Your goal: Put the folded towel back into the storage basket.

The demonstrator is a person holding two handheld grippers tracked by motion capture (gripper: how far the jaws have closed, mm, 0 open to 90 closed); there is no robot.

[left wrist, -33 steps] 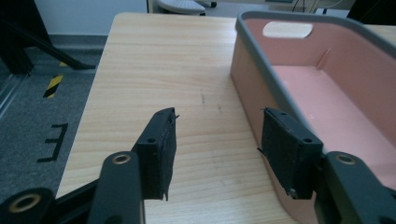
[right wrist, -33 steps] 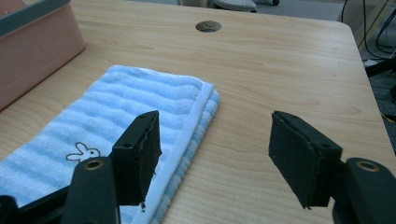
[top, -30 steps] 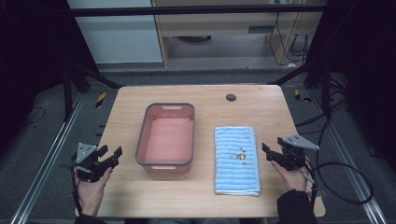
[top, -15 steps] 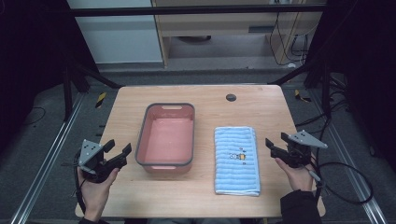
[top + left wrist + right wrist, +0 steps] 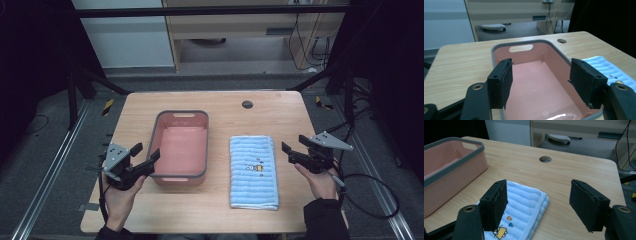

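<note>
a: what does the towel [image 5: 253,171] look like?

b: light blue, ribbed terry, folded into a long rectangle, with a small cartoon print in yellow, orange and blue near its middle. in the right gripper view its folded layers show at the far corner, edged in white.

a: where does it lie, and which way does it run?

b: flat on the wooden table [image 5: 225,107], right of centre, just beside the pink basin [image 5: 180,146] with the grey rim but not touching it. its long axis runs from the near edge of the table toward the far edge, parallel to the basin's long sides.

a: and the right gripper [image 5: 296,153]?

b: spread wide, nothing between the jaws. it hovers just right of the towel, pointing toward it, clear of the cloth; its jaws have just been opening a little.

a: the left gripper [image 5: 145,158]?

b: also spread wide and empty. it sits at the basin's near left corner, and in the left gripper view its black pads [image 5: 503,82] frame the basin's bare pink inside.
</note>
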